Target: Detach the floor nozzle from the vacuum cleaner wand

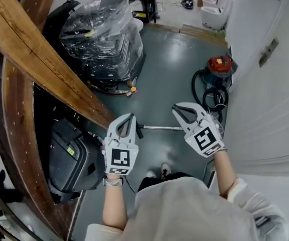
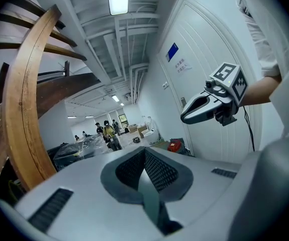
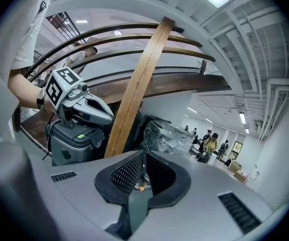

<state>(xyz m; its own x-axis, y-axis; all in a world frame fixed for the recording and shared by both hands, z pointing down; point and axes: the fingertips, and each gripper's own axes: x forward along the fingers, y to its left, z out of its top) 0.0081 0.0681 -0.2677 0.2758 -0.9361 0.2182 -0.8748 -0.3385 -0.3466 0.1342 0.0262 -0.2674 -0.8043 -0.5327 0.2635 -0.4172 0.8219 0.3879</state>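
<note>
Holding left gripper and right gripper pressed together, empty, above the metal wand lying on the floor between them. Hemmed by wooden rail at 9 o'clock, wrapped pallet at 11, red vacuum at 1.

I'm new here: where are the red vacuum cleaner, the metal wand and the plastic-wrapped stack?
red vacuum cleaner (image 1: 219, 65), head view, red lid
metal wand (image 1: 162, 127), head view, mid-tube
plastic-wrapped stack (image 1: 104, 31), head view, top wrap

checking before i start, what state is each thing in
left gripper: shut, empty
right gripper: shut, empty
wand: lying flat on the floor, not held
hose: coiled beside the vacuum cleaner
vacuum cleaner: upright by the wall
</note>
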